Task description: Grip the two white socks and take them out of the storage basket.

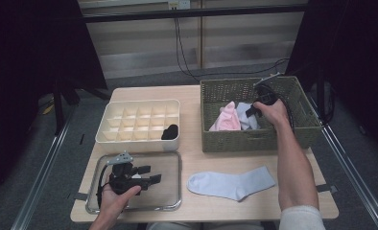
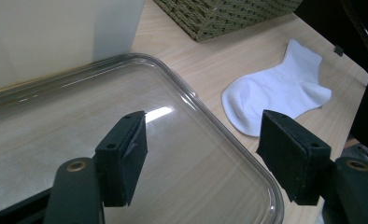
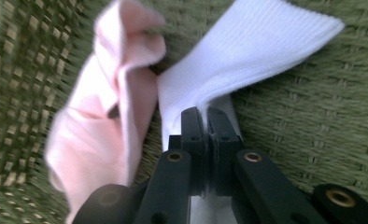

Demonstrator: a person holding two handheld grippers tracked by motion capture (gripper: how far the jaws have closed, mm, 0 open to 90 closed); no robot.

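Observation:
My right gripper (image 1: pixel 252 110) reaches into the green woven basket (image 1: pixel 244 141) and is shut on a white sock (image 3: pixel 247 51), whose ribbed cloth is pinched between the closed jaws (image 3: pixel 205 114). A pink sock (image 3: pixel 102 126) lies crumpled right beside it, on the left in the right gripper view. My left gripper (image 1: pixel 149 174) hovers low over the clear plastic tray (image 1: pixel 170 158) with its jaws wide apart (image 2: pixel 203 137) and nothing between them. Another white sock (image 1: pixel 230 184) lies flat on the table to the right of the tray.
A cream divided organizer box (image 1: pixel 139 139) stands behind the tray, with a black sock (image 1: pixel 170 132) in its front right compartment. The basket (image 3: pixel 313 116) sits at the back right of the wooden table. Cables hang behind the table.

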